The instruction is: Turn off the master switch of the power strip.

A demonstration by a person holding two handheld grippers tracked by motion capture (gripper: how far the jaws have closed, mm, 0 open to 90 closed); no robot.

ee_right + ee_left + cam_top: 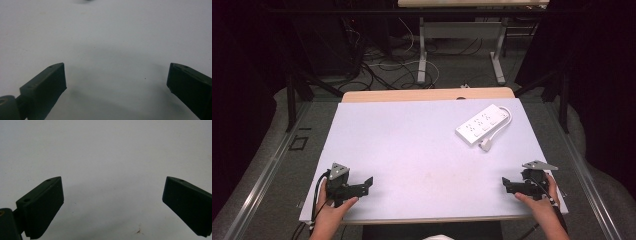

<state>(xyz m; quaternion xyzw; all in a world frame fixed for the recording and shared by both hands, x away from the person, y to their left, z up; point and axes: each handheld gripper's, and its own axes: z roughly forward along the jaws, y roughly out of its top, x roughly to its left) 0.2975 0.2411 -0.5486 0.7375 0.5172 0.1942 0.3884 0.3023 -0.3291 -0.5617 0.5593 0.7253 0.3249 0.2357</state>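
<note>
A white power strip (482, 124) with its cord and plug lies on the white table (412, 150) at the back right. My left gripper (368, 184) rests near the front left edge, held by a hand, pointing toward the middle. In the left gripper view its jaws stand wide apart over bare table, and the gripper (112, 195) is open with nothing between them. My right gripper (506, 184) sits near the front right edge, pointing inward. In the right gripper view the gripper (116, 80) is open too, over bare table.
The table's wooden far edge (427, 94) shows behind the white top. Beyond it stand a desk frame's legs (422, 55) and loose cables (382, 70) on the floor. Dark metal rails (292, 100) flank the table.
</note>
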